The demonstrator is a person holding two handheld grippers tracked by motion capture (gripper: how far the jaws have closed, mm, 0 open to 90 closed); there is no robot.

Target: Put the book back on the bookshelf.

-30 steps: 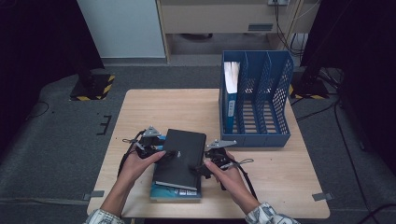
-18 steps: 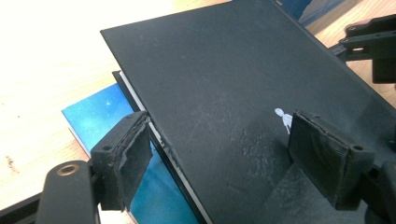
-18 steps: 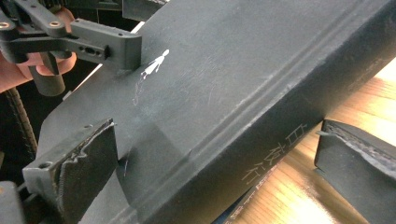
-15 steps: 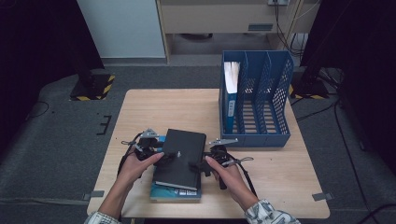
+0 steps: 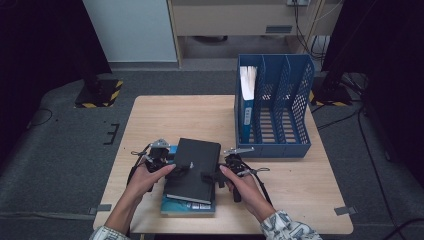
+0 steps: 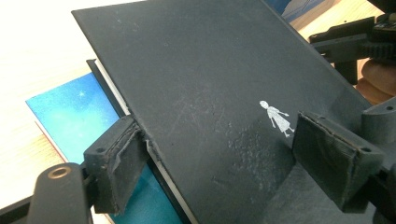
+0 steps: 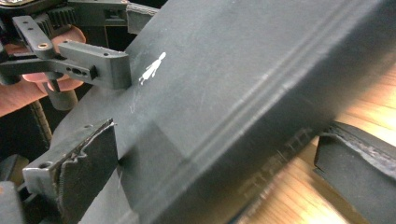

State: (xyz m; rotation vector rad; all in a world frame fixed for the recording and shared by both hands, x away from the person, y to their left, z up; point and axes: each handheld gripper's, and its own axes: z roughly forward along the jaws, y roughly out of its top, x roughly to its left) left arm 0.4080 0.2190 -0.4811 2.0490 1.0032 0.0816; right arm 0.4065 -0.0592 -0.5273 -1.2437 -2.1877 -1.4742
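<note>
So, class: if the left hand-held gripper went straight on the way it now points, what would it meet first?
Probably the black book: the left hand-held gripper already has its open jaws either side of that book's edge, so the edge would soon reach the jaw throat. The right hand-held gripper lies beyond.

**Three cameras, one shared book**

The high view looks forward and down from above the person's side of the desk (image 5: 165, 115), far enough back to take in the whole top, the floor around it and the blue file rack (image 5: 280, 112) at the far right.

The left gripper view rides on the left hand-held gripper (image 5: 176, 166) and looks along its jaws, very near the black book (image 6: 210, 93), toward the other hand.

The right gripper view rides on the right hand-held gripper (image 5: 207, 177) and faces back the opposite way, equally close.

All three share the black book; both gripper views catch its small white figure (image 6: 276, 117).
</note>
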